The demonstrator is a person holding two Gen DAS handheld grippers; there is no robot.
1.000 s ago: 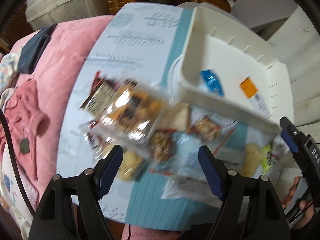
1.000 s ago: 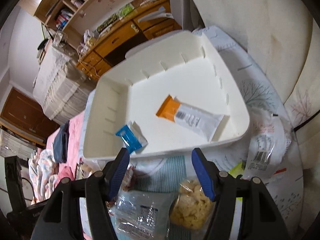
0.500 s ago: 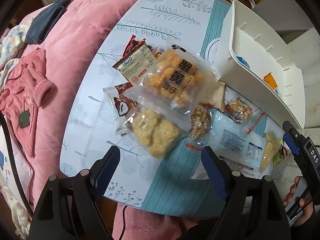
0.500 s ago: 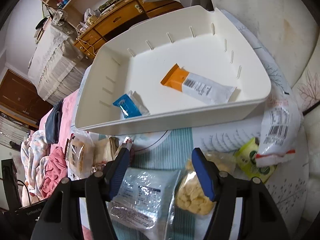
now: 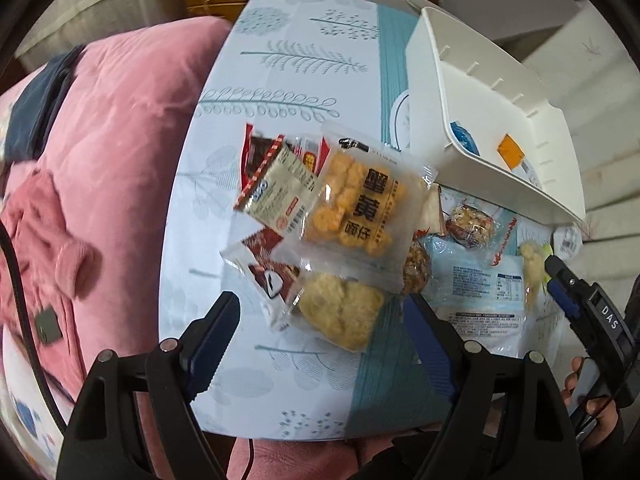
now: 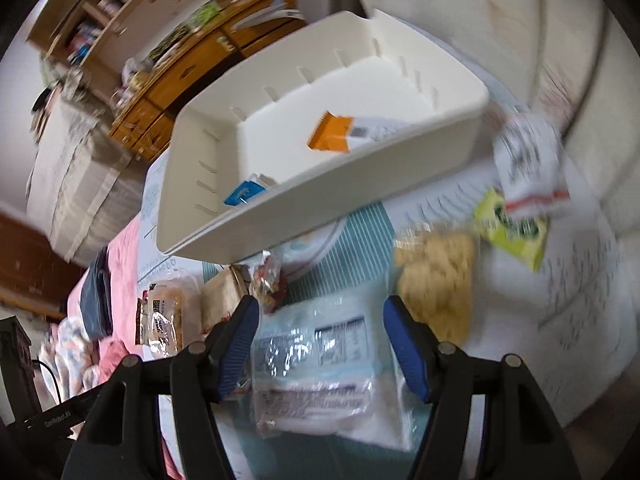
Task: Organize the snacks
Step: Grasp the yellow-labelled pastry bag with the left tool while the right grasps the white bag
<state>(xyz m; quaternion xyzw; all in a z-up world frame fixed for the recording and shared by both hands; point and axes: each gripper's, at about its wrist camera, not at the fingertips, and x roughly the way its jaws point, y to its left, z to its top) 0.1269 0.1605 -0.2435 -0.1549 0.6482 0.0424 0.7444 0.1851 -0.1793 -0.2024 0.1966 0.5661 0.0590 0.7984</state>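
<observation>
Left wrist view: both claws, left claw [image 5: 316, 324] and right claw [image 6: 320, 336], gape wide, empty; crinkly puff-snack bag [image 5: 340, 312] looks light, crushable, so pinch its sealed edge.

A: What can't you read?
B: The white packet [image 6: 528, 160] and green packet [image 6: 514, 230] are smeared by blur.
A: And the bin?
B: Its wall hides most of the blue packet [image 5: 464, 140].

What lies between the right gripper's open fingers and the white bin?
In the right wrist view, a pale blue packet lies between the right gripper and the white bin, then striped tablecloth.
</observation>
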